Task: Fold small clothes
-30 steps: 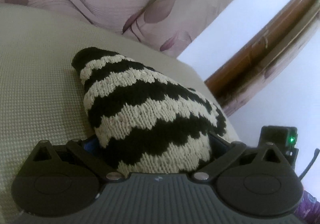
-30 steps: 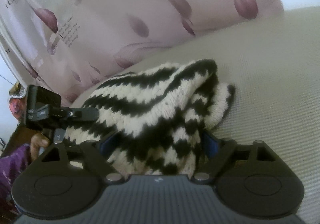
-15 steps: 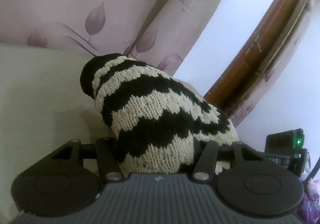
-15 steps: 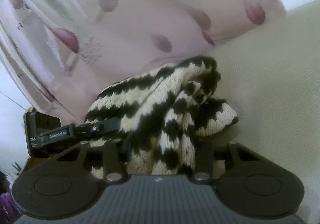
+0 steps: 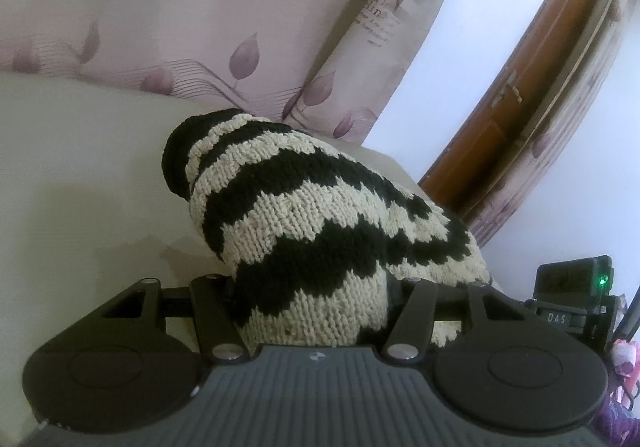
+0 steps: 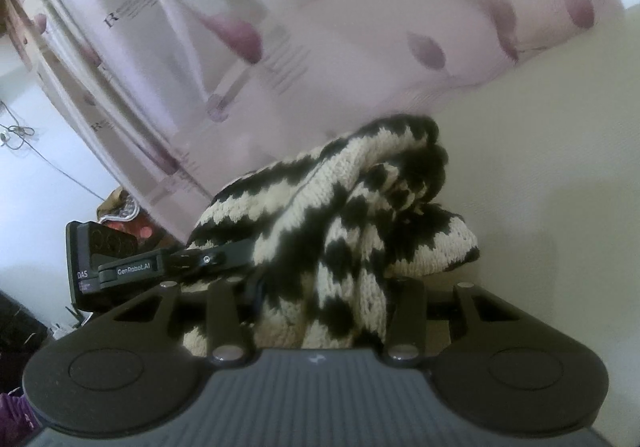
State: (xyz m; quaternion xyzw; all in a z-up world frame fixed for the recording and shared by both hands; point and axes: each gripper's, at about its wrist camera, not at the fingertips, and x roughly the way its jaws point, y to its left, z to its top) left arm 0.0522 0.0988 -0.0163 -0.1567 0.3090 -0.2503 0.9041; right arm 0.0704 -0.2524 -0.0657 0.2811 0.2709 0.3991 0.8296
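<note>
- Left wrist view: the striped knit garment [image 5: 316,231] fills the middle of the view, its near edge bunched between the jaws of the left gripper [image 5: 312,307] at about 6 o'clock. The jaws stand half-narrowed, closed in on the thick knit and pressing it from both sides, having just been closing with the wool between them. The black end of the garment points to 11 o'clock over the pale cushion surface [image 5: 80,175]. A patterned curtain [image 5: 192,27] hangs behind. The right-hand tool peeps in at 4 o'clock.
- Right wrist view: the right gripper [image 6: 320,311] pinches another bunch of the same garment [image 6: 340,215], its jaws narrower, likewise just closed on the knit. A loose flap sags towards 3 o'clock onto the cushion [image 6: 560,167].
- Step in hand, as I judge it: both edges gripped, the garment is being carried over for a fold. Next, both hands should move evenly and lay the held edge flat before letting go.
</note>
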